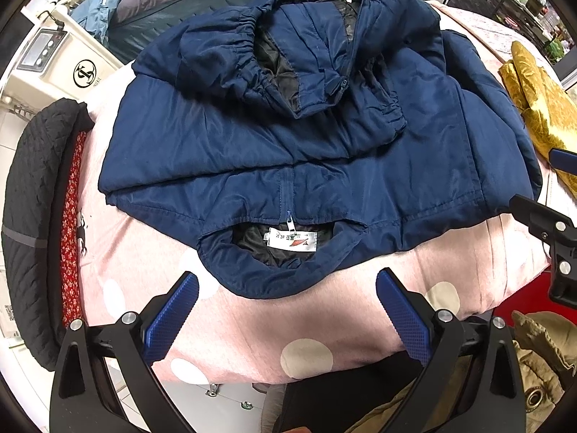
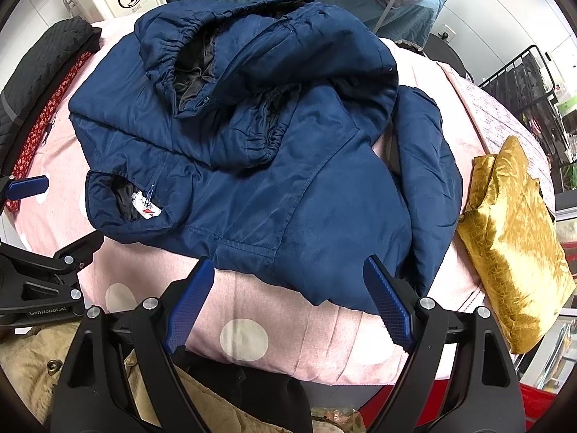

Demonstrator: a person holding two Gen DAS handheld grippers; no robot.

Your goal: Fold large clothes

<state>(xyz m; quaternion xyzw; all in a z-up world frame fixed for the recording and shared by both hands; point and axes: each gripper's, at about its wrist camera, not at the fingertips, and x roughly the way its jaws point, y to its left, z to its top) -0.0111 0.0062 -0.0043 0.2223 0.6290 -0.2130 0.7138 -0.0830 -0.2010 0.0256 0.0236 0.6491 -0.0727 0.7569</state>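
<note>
Right wrist view: "GenRobot.AI" reads on the left gripper body. A navy jacket, its white collar label illegible, lies partly folded on the pink dotted counter, just beyond both grippers' released, empty fingers; right gripper hovers near its hem.

Even, bright indoor light falls on my navy jacket, soft shadows in its folds. Both my views bulge hard at the edges (black vignette corners), centres sharp, gold cloth glinting.
</note>
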